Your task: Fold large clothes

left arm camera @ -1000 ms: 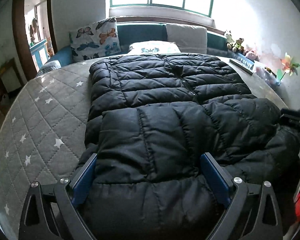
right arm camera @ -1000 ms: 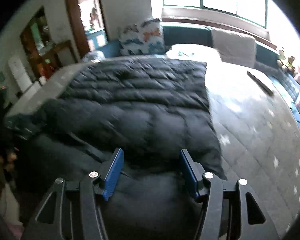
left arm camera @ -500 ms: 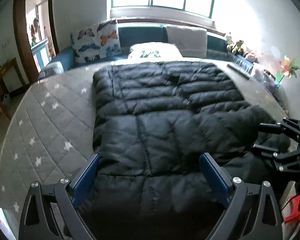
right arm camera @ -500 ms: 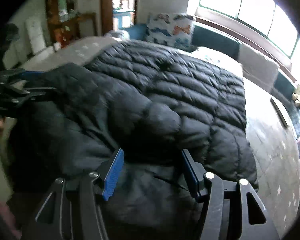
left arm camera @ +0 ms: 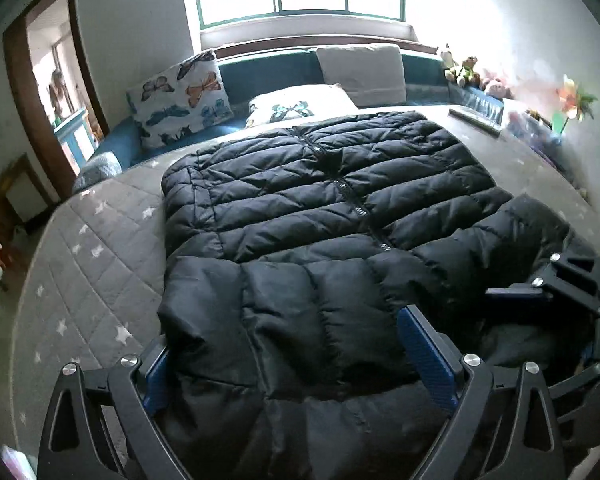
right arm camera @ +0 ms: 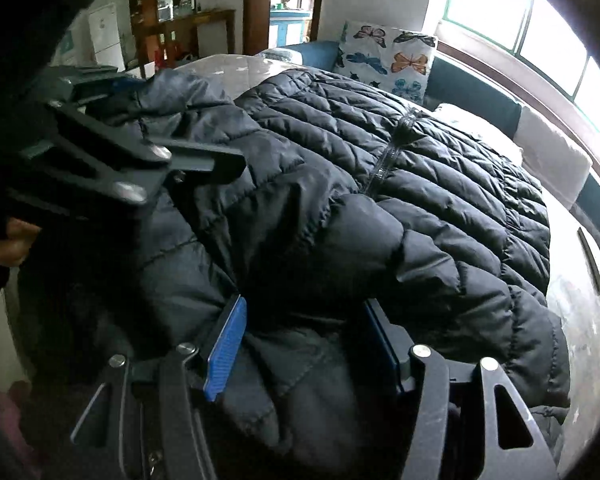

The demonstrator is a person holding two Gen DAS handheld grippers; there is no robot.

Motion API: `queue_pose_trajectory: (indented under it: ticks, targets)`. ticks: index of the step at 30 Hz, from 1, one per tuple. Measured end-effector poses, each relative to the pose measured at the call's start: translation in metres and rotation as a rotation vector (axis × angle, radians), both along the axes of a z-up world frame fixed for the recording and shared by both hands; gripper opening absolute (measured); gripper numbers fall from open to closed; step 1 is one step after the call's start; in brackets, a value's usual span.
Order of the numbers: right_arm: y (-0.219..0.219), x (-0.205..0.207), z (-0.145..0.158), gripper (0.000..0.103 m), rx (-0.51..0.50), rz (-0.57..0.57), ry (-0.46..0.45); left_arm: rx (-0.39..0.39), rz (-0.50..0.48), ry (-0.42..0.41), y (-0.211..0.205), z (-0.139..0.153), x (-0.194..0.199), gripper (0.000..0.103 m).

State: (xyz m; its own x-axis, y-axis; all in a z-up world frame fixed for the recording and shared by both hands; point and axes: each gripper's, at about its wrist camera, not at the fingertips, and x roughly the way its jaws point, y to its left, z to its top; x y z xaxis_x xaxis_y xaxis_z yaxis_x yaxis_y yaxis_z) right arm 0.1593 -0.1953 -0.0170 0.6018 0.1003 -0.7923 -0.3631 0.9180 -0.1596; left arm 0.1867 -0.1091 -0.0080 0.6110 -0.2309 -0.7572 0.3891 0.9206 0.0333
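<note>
A large black quilted down jacket (left arm camera: 320, 208) lies zipped, front up, on the grey star-quilted bed (left arm camera: 100, 248). Its near part is folded over itself in a thick roll. My left gripper (left arm camera: 288, 344) is open, its blue pads either side of the near folded edge. My right gripper (right arm camera: 304, 332) is open over the near right end of the same jacket (right arm camera: 400, 184). Each gripper shows in the other's view: the right one at the right edge (left arm camera: 556, 292), the left one at the upper left (right arm camera: 140, 160).
Butterfly pillows (left arm camera: 180, 96) and a grey cushion (left arm camera: 360, 70) lean against the teal headboard under the window. Soft toys (left arm camera: 460, 70) and a pinwheel (left arm camera: 572, 100) line the right wall. A doorway (left arm camera: 60, 92) opens at left. A flat dark bar (left arm camera: 476, 120) lies on the bed's far right.
Both grippers have shifted along the jacket's near edge; the right one has swung closer to the left one. The near fold has rolled further onto the jacket.
</note>
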Motion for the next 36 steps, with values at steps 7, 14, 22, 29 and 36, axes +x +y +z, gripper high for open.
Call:
queue_pose_trajectory:
  ticks: [7,14,22,29,36]
  targets:
    - [0.007,-0.005,-0.002,0.065,-0.021,0.017,-0.022,-0.116,-0.027,-0.078,0.000,0.038,-0.015,0.103]
    - [0.003,-0.009,0.003,0.066,0.006,0.033,-0.026,-0.107,0.038,-0.043,0.012,0.029,-0.007,0.086]
    - [-0.006,-0.019,0.023,0.066,0.095,0.067,-0.033,-0.202,0.022,-0.092,0.036,0.063,-0.017,0.086]
    - [-0.051,-0.036,0.052,0.066,0.055,-0.031,-0.078,-0.185,-0.052,-0.011,0.020,0.034,-0.007,0.086]
    - [-0.111,-0.036,0.038,0.066,0.115,-0.184,-0.028,-0.091,-0.072,0.063,0.013,-0.011,0.002,0.086]
